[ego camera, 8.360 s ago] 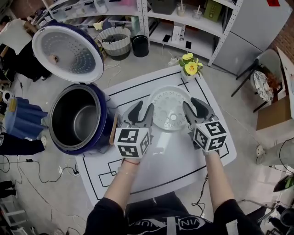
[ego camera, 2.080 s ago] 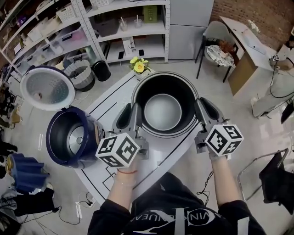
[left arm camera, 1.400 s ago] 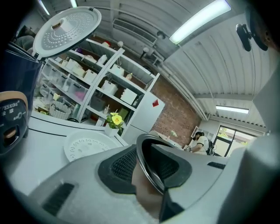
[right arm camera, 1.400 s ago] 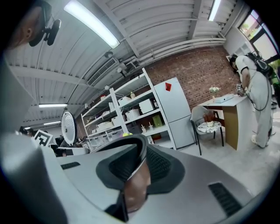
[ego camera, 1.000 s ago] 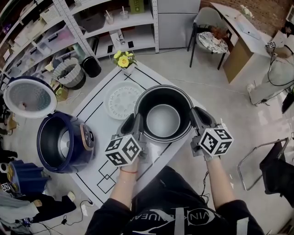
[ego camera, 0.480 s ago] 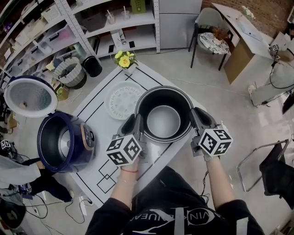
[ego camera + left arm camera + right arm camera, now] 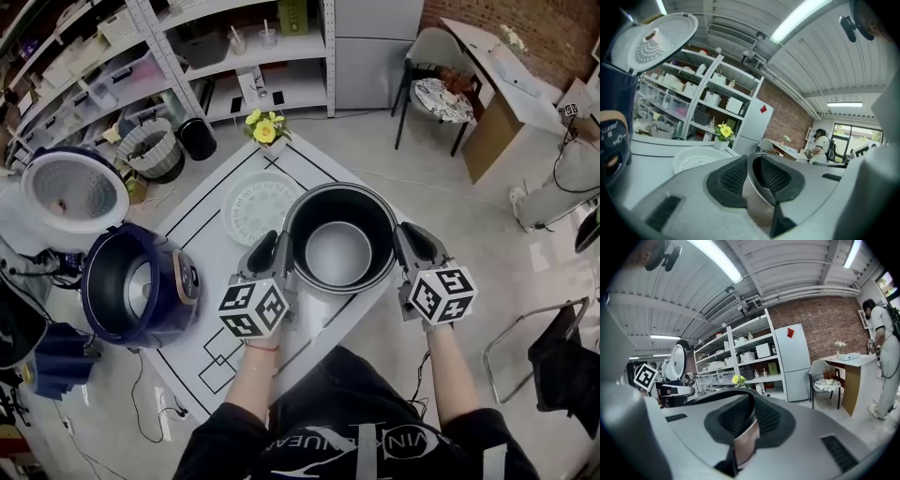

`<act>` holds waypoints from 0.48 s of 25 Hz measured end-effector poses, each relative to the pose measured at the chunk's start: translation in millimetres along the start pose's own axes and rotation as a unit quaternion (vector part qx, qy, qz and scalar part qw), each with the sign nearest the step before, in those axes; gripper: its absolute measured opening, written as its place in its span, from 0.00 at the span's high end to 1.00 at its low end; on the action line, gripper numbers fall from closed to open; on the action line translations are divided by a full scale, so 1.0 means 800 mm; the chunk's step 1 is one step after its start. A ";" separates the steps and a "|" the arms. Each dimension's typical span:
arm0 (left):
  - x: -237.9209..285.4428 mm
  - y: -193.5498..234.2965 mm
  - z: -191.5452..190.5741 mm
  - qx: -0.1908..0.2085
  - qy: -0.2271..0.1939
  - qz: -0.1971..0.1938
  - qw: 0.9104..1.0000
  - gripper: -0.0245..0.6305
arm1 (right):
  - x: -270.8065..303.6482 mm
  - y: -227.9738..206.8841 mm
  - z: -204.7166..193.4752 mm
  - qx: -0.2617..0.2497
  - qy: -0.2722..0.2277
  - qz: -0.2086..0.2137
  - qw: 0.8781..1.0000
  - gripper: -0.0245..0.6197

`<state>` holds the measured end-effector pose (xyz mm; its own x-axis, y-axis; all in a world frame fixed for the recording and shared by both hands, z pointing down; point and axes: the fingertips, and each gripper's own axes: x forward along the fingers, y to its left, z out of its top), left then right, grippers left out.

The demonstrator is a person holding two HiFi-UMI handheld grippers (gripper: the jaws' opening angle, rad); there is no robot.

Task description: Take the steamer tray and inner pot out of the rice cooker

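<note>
The dark metal inner pot [image 7: 339, 255] is out of the cooker, over the right part of the white table [image 7: 211, 323]. My left gripper [image 7: 281, 255] is shut on its left rim, seen between the pads in the left gripper view [image 7: 757, 199]. My right gripper [image 7: 405, 251] is shut on the right rim [image 7: 745, 441]; its jaws have just been closing with the rim between them. The white steamer tray [image 7: 251, 208] lies flat on the table, behind and left of the pot. The blue rice cooker [image 7: 136, 284] stands with no pot in it at the left, lid [image 7: 73, 189] up.
A small pot of yellow flowers [image 7: 265, 132] stands at the table's far corner. Shelving [image 7: 216, 56], a basket [image 7: 155, 150] and a black bin [image 7: 198, 139] are behind. A chair [image 7: 441, 98] and a desk [image 7: 502, 84] are to the right. A person stands at the right edge.
Earlier both grippers held the steamer tray with the pot in the cooker. Now the tray lies on the table and they hold the pot, which sank lower; over the last second it barely moved.
</note>
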<state>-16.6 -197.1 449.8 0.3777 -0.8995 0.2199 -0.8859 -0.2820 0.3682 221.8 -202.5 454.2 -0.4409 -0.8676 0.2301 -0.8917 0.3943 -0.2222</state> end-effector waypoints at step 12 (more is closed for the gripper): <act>-0.042 0.002 0.082 0.097 -0.085 0.030 0.991 0.92 | -0.025 0.015 0.063 -0.025 -0.054 0.036 0.998 0.96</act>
<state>-48.7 -189.0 383.4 0.2873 -0.9549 0.0750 -0.9466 -0.2711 0.1742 225.2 -195.6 399.1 -0.4932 -0.8627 0.1118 -0.8631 0.4693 -0.1867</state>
